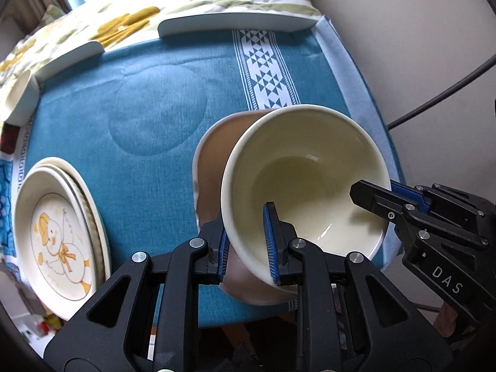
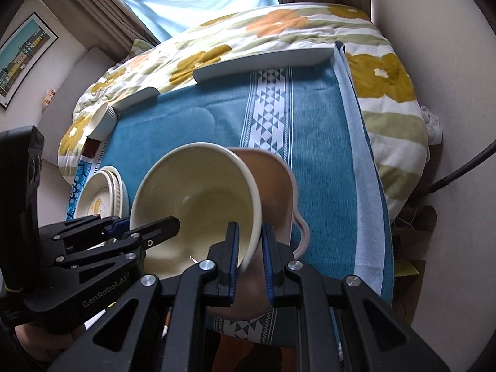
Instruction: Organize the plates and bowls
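Note:
A cream bowl (image 1: 310,186) (image 2: 204,195) hangs tilted over the blue cloth, held on two sides. My left gripper (image 1: 246,245) (image 2: 148,232) is shut on its near rim, one pad inside and one outside the wall. My right gripper (image 2: 250,254) (image 1: 372,195) is shut on the opposite rim in the same way. Under the cream bowl lies a brown bowl (image 1: 210,161) (image 2: 276,186) with a pale wavy rim; I cannot tell whether the two touch. A stack of plates (image 1: 59,232) (image 2: 99,198), the top one with a duck picture, sits at the left.
The blue patterned cloth (image 1: 155,108) (image 2: 319,142) covers the surface. White dishes (image 1: 235,21) (image 2: 263,62) line its far edge, with a small white bowl (image 2: 102,121) at the far left. A floral quilt (image 2: 387,77) lies behind and to the right, and a black cable (image 1: 434,96) hangs at the right.

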